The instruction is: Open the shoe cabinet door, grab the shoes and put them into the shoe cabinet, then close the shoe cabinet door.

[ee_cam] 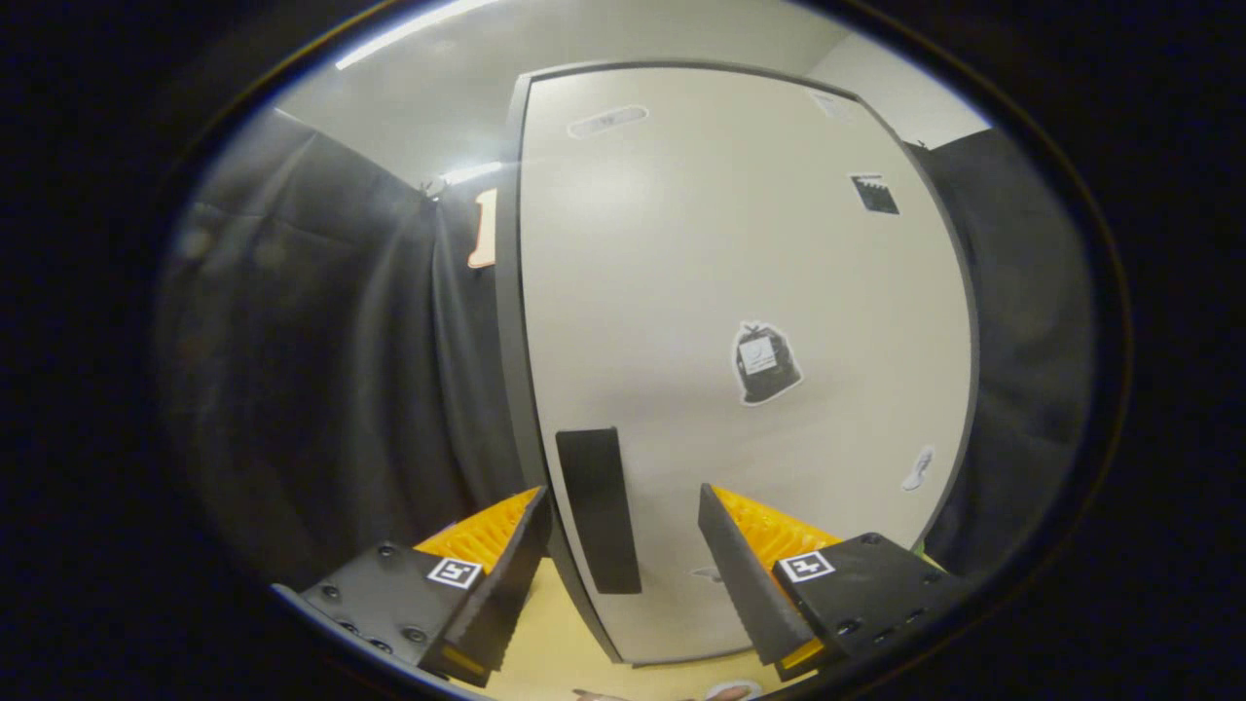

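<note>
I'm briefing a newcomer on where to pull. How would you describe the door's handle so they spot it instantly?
Start at the tall off-white cabinet door facing the open gripper. Near its lower left edge sits a plain black upright rectangular handle, between the fingers. The door's other marks are small stickers, like the black bag-shaped sticker higher up.

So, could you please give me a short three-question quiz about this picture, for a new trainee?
1. True or false: the door is wide open.
2. What lies between the fingers?
A. a shoe
B. the handle
C. a cup
3. Fill in: the gripper is ____.

Key:
1. False; it looks shut.
2. B; the dark handle sits by the door's edge, between the spread fingers, not yet gripped.
3. Open.
</note>
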A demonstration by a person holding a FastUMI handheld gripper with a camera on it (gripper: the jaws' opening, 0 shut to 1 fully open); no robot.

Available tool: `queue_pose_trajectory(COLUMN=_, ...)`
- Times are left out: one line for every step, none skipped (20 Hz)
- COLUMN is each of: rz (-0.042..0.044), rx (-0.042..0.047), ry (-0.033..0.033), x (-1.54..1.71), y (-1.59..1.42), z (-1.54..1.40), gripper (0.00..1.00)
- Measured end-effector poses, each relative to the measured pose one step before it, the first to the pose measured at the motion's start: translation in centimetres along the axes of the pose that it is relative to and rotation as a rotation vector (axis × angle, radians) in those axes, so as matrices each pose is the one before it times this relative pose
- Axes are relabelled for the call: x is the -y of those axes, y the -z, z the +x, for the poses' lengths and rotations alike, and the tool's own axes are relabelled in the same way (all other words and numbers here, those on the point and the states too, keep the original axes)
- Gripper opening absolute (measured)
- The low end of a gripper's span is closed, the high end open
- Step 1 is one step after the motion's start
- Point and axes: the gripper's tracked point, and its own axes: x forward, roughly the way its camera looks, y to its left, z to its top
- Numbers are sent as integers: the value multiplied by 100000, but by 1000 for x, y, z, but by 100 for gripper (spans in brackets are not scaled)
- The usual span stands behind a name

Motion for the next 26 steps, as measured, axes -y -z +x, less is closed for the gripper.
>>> queue_pose_trajectory(rz=-349, rx=-1308, ry=176, x=-179, y=535, z=745, gripper=95)
queue_pose_trajectory(rz=-386, rx=-1043, ry=577, x=-118, y=492, z=607, gripper=94)
queue_pose_trajectory(rz=-826, rx=100, ry=3808, x=509, y=195, z=241, gripper=90)
queue_pose_trajectory(rz=-90, rx=2360, ry=689, x=51, y=-343, z=-84, gripper=85)
queue_pose_trajectory(rz=414, rx=1558, ry=191, x=14, y=-428, z=38, gripper=80)
queue_pose_trajectory(rz=537, rx=1326, ry=138, x=-46, y=-183, z=88, gripper=75)
queue_pose_trajectory(rz=243, rx=654, ry=357, x=-15, y=-157, z=-44, gripper=70)
queue_pose_trajectory(rz=186, rx=872, ry=-461, x=-165, y=-255, z=-124, gripper=65)
queue_pose_trajectory(rz=-843, rx=246, ry=361, x=-38, y=-56, z=-86, gripper=60)
queue_pose_trajectory(rz=-714, rx=411, ry=-1334, x=-510, y=21, z=15, gripper=55)
queue_pose_trajectory(rz=-1140, rx=173, ry=-1123, x=-546, y=54, z=81, gripper=50)
queue_pose_trajectory(rz=-1647, rx=438, ry=1147, x=131, y=-108, z=-157, gripper=45)
queue_pose_trajectory(rz=-849, rx=-641, ry=691, x=44, y=106, z=115, gripper=41)
queue_pose_trajectory(rz=-157, rx=-207, ry=349, x=-102, y=100, z=-108, gripper=36)
queue_pose_trajectory(rz=-251, rx=-166, ry=28, x=42, y=-94, z=63, gripper=30)
queue_pose_trajectory(rz=122, rx=234, ry=-169, x=18, y=-34, z=130, gripper=25)
queue_pose_trajectory(rz=109, rx=196, ry=-98, x=-57, y=68, z=-47, gripper=20)
queue_pose_trajectory(rz=20, rx=-203, ry=-209, x=19, y=-11, z=-108, gripper=19)
queue_pose_trajectory(rz=610, rx=118, ry=-234, x=-81, y=182, z=8, gripper=19)
queue_pose_trajectory(rz=280, rx=315, ry=-224, x=77, y=-281, z=-63, gripper=18)
queue_pose_trajectory(rz=-61, rx=312, ry=-457, x=-39, y=23, z=-102, gripper=16)
queue_pose_trajectory(rz=292, rx=-316, ry=-700, x=58, y=-4, z=-203, gripper=14)
queue_pose_trajectory(rz=427, rx=-130, ry=-814, x=0, y=-66, z=-234, gripper=12)
queue_pose_trajectory(rz=244, rx=-183, ry=-997, x=-46, y=-3, z=-247, gripper=10)
queue_pose_trajectory(rz=253, rx=-302, ry=-960, x=-16, y=-77, z=-333, gripper=8)
queue_pose_trajectory(rz=380, rx=-398, ry=-1444, x=27, y=-1, z=-328, gripper=8)
